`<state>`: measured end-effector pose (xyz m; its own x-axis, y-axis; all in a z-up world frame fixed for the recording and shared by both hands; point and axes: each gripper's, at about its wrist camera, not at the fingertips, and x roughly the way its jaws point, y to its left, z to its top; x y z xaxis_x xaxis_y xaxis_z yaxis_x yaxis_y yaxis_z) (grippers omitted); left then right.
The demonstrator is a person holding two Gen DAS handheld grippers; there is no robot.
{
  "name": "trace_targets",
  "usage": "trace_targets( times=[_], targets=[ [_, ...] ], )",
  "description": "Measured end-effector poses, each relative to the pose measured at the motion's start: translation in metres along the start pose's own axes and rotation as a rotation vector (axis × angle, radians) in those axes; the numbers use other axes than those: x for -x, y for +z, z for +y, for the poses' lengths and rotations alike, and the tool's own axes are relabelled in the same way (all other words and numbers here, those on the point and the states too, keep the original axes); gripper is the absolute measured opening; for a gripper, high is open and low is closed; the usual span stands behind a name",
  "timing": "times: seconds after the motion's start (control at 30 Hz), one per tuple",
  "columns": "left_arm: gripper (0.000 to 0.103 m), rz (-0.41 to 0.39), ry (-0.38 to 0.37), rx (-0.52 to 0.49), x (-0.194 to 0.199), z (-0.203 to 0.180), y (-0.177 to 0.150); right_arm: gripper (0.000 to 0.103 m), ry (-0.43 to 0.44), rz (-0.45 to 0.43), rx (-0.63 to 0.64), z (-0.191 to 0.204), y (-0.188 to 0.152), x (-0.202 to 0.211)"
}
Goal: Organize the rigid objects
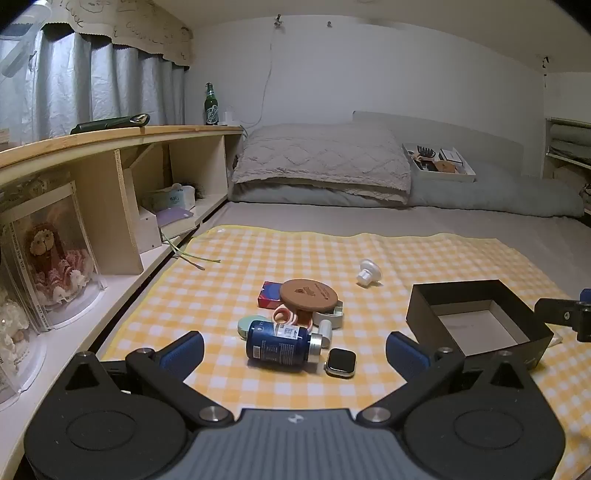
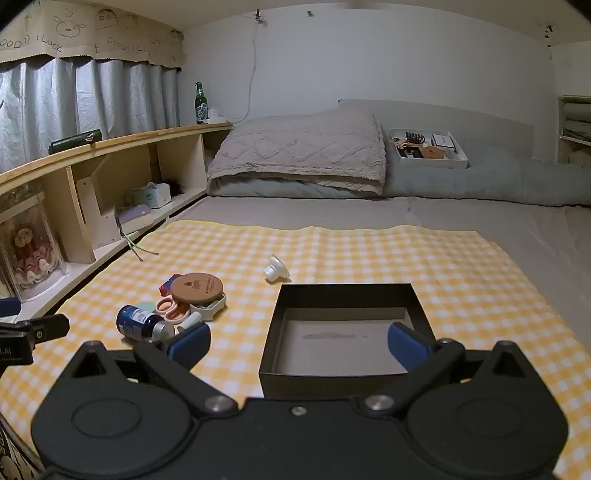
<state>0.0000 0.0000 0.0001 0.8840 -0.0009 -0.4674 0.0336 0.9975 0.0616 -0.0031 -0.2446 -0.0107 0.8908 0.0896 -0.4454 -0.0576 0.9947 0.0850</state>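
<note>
Hovering wide open and empty, both the left gripper (image 1: 293, 354) and right gripper (image 2: 299, 345). Blue bottle (image 1: 279, 341) left of the black box (image 1: 476, 317) looks rigid, slick, rolls easily, so grab mid-body across the label

Bedroom setting, non-task items:
- Grey sheet (image 2: 480, 218) over bed, yellow-white checked cloth (image 2: 369, 254) spread on top.
- Quilted beige pillow (image 1: 321, 155) at head, on grey bolster (image 1: 498, 192).
- White tray (image 1: 439, 162) of small items beside pillow, on bolster.
- Wooden shelf unit (image 1: 110, 140) along left side.
- Green bottle (image 1: 211, 105) upright on shelf top, far end.
- Dark green case (image 1: 110, 123) lying on shelf top.
- Tissue box (image 1: 171, 197) in cubby.
- Boxed doll (image 1: 51, 254) in clear case, near end.
- Grey curtain (image 2: 92, 96), beige valance (image 2: 96, 29) with doodles.
- White cable (image 1: 267, 74) hanging on wall.
</note>
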Motion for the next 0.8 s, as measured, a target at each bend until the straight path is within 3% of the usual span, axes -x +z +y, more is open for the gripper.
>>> trace_targets(
  times=[0.8],
  targets=[
    [0.103, -0.003, -0.005, 0.012, 0.0001, 0.0003, 0.0001, 0.103, -0.008, 0.006, 0.011, 0.0009, 0.0002, -0.0007]
  ],
)
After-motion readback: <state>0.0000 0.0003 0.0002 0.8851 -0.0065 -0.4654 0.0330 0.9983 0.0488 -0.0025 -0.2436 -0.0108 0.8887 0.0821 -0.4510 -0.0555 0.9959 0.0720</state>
